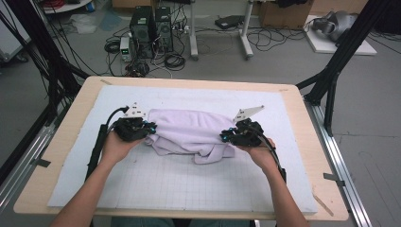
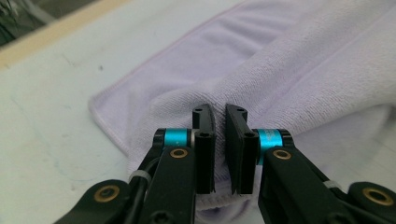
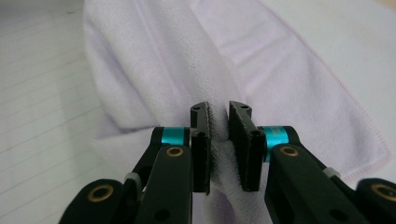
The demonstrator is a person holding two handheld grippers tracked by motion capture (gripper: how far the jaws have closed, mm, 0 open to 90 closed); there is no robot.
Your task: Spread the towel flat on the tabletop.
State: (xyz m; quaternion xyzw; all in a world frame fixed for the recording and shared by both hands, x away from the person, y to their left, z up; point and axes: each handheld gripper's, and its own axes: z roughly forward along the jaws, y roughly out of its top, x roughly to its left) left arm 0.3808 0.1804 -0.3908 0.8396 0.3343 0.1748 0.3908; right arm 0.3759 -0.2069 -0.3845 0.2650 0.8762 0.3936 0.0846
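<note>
Towel fold in progress: both ends gripped, fold not yet laid flat.

The lilac towel (image 1: 189, 135) lies mid-worktop on the pale gridded mat (image 1: 179, 184), bunched and partly doubled over, its far layer flat and its near portion rumpled, with one loose flap hanging toward the person. The left claw (image 1: 142, 128) is clenched on a pinch of cloth at the towel's left end; the left gripper view shows fabric (image 2: 280, 79) caught between the nearly closed jaws. The right claw (image 1: 230, 136) is likewise clamped on the right end, with cloth (image 3: 154, 70) visibly nipped between its jaws. Judged status: the grasp is complete on both sides and a fold is begun. Outstanding: carrying the gripped edge across, aligning the hems, smoothing the layers, releasing. The edges are not yet matched.
</note>
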